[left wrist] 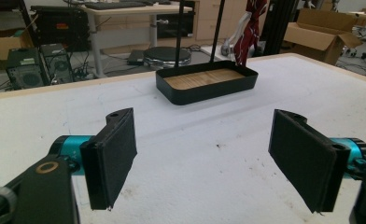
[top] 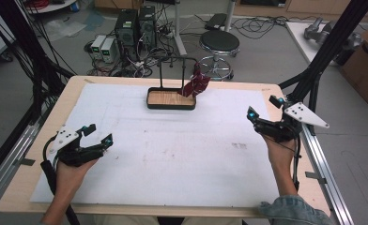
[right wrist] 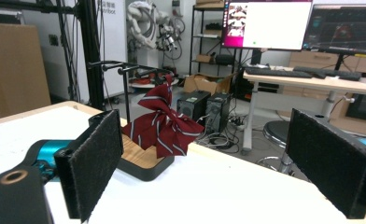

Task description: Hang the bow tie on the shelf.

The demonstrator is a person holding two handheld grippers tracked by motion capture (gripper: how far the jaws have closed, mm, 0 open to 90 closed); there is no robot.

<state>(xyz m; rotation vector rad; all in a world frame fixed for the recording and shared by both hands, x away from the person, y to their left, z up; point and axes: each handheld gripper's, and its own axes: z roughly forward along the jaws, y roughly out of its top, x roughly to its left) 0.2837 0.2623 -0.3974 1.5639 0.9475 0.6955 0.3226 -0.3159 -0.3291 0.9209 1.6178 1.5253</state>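
Hanging from the stand's rail at the far middle of the table, the striped red bow tie droops over the tray's right end. Left claw and right claw, both released and holding nothing, rest well apart near opposite table edges.

My left gripper and right gripper are black with turquoise collars, fuzzy black pads, a grey three-cornered plate on top and trailing black cables. I wear a denim sleeve.
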